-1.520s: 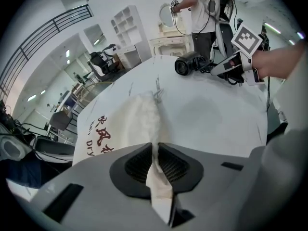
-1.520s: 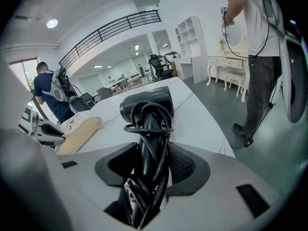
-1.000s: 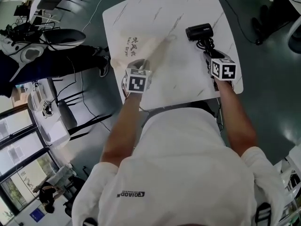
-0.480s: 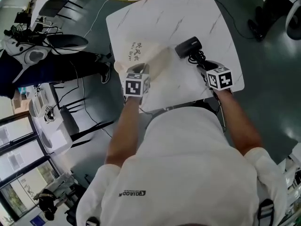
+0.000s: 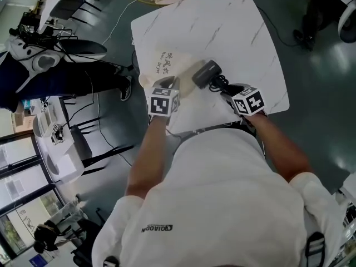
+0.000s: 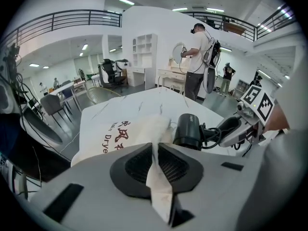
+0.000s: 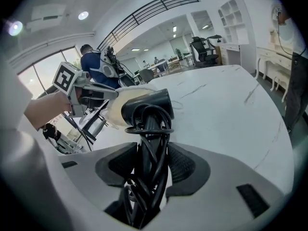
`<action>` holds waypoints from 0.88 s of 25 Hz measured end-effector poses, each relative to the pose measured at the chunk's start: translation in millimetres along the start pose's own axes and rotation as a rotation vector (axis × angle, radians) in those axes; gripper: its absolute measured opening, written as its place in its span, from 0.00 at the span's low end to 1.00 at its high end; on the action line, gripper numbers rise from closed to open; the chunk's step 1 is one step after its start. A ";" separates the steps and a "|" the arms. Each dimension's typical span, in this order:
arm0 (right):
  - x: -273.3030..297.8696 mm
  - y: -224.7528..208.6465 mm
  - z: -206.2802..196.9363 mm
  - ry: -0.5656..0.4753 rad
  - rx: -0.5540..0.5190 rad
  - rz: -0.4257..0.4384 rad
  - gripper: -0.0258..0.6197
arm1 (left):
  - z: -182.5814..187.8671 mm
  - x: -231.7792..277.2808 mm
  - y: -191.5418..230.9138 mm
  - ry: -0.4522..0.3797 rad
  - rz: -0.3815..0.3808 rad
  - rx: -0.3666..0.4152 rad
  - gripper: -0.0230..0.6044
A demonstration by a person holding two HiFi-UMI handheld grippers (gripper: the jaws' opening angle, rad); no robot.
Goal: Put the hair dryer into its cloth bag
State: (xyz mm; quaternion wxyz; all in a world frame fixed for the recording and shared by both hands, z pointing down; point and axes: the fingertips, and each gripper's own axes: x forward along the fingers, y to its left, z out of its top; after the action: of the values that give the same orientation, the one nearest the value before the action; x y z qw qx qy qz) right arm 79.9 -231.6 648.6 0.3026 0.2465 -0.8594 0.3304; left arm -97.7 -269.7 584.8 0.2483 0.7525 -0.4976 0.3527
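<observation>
A white, grey-veined table (image 5: 222,21) was seen from above, with a person (image 5: 222,204) in a white top stood at its near edge. A cream bag (image 5: 164,65) with dark print was laid by the table's left edge, toward the near-left corner. Its printed end was spread flat on the top, and its near end was drawn up off the top.

A black dryer (image 5: 204,74) was held just right of that raised end, not far from the near edge. Its barrel was turned toward the cloth. Whether the barrel touched the bag or had entered its mouth could not be told.

The left gripper (image 5: 170,83) was held over the near-left corner. Its jaws were brought almost together, and a fold of the bag's edge was pinched between the pads. The right gripper (image 5: 223,88) was held near the middle of the near edge, close beside the left one. Its jaws were kept well apart by the dryer's handle, which was clamped between them. A black cord (image 7: 147,129) was wound in loops round that handle and was caught under the pads with it.
</observation>
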 end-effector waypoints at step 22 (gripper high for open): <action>83.2 40.3 42.1 0.070 -0.241 0.086 0.37 | 1.7 -7.6 -11.8 -0.007 0.022 0.065 0.13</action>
State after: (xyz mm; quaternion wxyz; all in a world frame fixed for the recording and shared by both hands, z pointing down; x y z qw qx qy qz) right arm -18.1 -253.7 663.4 0.3452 0.1595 -0.8916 0.2458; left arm -88.3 -262.1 577.6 0.2182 0.7559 -0.4951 0.3686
